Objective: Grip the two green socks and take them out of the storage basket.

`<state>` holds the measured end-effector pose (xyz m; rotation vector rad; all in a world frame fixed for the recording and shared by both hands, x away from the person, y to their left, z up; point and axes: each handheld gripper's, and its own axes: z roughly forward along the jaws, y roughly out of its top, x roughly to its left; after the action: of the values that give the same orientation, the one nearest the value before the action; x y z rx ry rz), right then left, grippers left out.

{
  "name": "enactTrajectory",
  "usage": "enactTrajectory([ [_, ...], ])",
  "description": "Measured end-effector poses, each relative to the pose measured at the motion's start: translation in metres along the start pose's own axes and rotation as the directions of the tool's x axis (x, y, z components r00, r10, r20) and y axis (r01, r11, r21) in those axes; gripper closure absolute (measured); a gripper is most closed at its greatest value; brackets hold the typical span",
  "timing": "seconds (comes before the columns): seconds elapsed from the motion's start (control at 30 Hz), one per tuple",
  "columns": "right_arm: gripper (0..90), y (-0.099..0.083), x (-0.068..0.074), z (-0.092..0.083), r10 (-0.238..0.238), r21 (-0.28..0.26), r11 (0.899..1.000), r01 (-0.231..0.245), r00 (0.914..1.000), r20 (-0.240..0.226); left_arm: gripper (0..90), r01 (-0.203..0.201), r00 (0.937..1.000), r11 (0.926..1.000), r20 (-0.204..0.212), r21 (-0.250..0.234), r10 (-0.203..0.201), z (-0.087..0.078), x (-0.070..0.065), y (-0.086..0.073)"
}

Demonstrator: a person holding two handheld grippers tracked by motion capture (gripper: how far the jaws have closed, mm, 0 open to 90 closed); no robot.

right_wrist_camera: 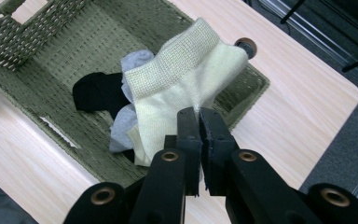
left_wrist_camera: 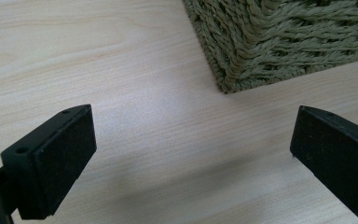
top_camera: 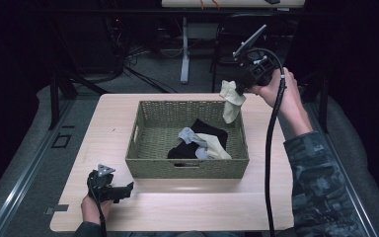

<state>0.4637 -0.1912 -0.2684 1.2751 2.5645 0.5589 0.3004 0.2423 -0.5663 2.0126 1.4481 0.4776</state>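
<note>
Sock, held: pale cream-yellow, with a finer ribbed knit band at the cuff; socks lying in the basket: one black, one light grey, one more of the same cream. Basket: olive-green woven weave, rope-like braid at the rim; table: light wood tone with faint grain lines. Right gripper and left gripper: matt black jaws, the right with brass-coloured rivets, the left topped by a grey plate; sleeve: dark mottled camouflage pattern.

A pale wooden table carries a woven basket.
</note>
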Motion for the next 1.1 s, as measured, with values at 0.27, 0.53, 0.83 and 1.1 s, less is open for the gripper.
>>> enactTrajectory([
  [0.27, 87.5, -0.015, -0.018, -0.016, 0.038, -0.012, 0.999, -0.038, 0.9989, 0.026, 0.1, 0.000, 1.0000, 1.0000, -0.002, 0.001, 0.000, 0.000, 0.000, 0.000],
  [0.53, 87.4, -0.040, -0.041, -0.031, 0.103, -0.033, 0.994, -0.102, 0.9931, 0.056, 0.1, -0.001, 1.0000, 1.0000, -0.007, -0.001, 0.001, -0.001, 0.001, 0.000],
  [0.83, 87.3, -0.077, -0.067, -0.014, 0.179, 0.005, 0.984, -0.180, 0.9807, 0.078, 0.1, -0.004, 1.0000, 1.0000, -0.005, 0.001, 0.004, -0.001, 0.000, 0.000],
  [1.1, 87.3, -0.105, -0.077, 0.027, 0.215, 0.047, 0.975, -0.218, 0.9749, 0.059, 0.1, -0.003, 1.0000, 1.0000, -0.004, 0.004, 0.003, -0.001, 0.000, 0.000],
])
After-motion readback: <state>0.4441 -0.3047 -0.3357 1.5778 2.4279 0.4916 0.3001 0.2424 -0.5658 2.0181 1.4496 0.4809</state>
